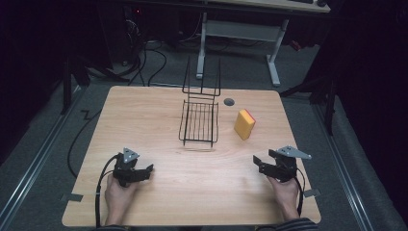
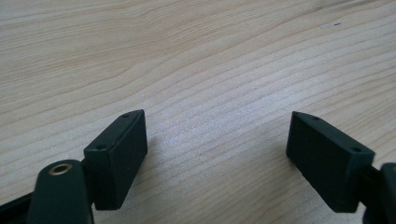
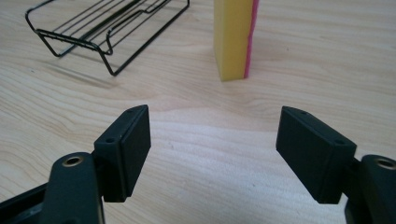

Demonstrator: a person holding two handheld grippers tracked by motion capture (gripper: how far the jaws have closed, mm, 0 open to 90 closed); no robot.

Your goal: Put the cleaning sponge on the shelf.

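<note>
Both tongs, left (image 1: 146,170) and right (image 1: 259,161), are held apart and empty on the counter (image 1: 159,120); the unlabelled yellow-pink sponge (image 1: 244,124) is stood beside the wire rack (image 1: 198,122).

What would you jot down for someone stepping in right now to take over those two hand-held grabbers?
Left gripper: jaws wide open, holding nothing, low over bare wood at the near left of the table.
Right gripper: jaws wide open, holding nothing, at the near right, pointed toward the sponge.
Sponge: yellow with a pink face, standing on edge on the table, right of the wire rack and apart from it.
Wire rack: black, at the table's middle, nothing in it.
Done: nothing handled so far by the look of it.
Left: probably grip the sponge with the right gripper and carry it to the rack.
</note>
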